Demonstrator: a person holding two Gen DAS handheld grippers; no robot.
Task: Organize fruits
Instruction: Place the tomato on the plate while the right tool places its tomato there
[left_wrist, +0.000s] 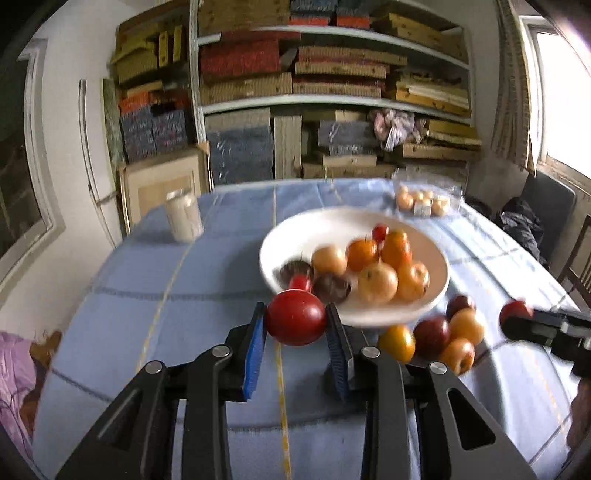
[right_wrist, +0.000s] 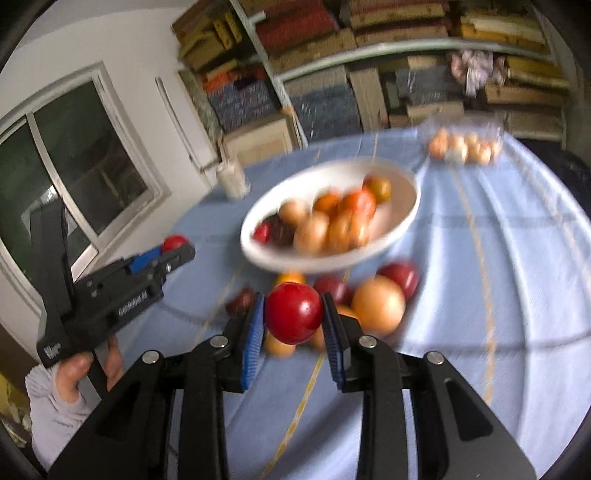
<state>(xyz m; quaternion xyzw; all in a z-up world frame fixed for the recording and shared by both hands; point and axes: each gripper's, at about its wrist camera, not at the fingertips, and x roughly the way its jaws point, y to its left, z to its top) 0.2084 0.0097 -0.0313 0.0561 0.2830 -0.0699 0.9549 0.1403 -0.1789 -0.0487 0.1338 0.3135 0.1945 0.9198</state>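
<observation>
A white bowl (left_wrist: 424, 306) with several orange, yellow, red and dark fruits stands on the blue tablecloth; it also shows in the right wrist view (right_wrist: 406, 218). My left gripper (left_wrist: 295, 317) is shut on a red fruit (left_wrist: 295, 317) just before the bowl's near rim. My right gripper (right_wrist: 293, 314) is shut on another red fruit (right_wrist: 293, 314) above a pile of loose fruits (right_wrist: 376, 306). That pile (left_wrist: 443, 336) lies right of the bowl's front. The right gripper (left_wrist: 517, 317) shows at the right edge of the left wrist view; the left gripper (right_wrist: 173, 245) shows at the left of the right wrist view.
A pale jar (left_wrist: 183, 218) stands at the table's far left. A clear pack of small round fruits (left_wrist: 423, 201) lies at the far right. Shelves of stacked boxes (left_wrist: 332, 92) stand behind the table. A dark chair (left_wrist: 546, 206) is at the right.
</observation>
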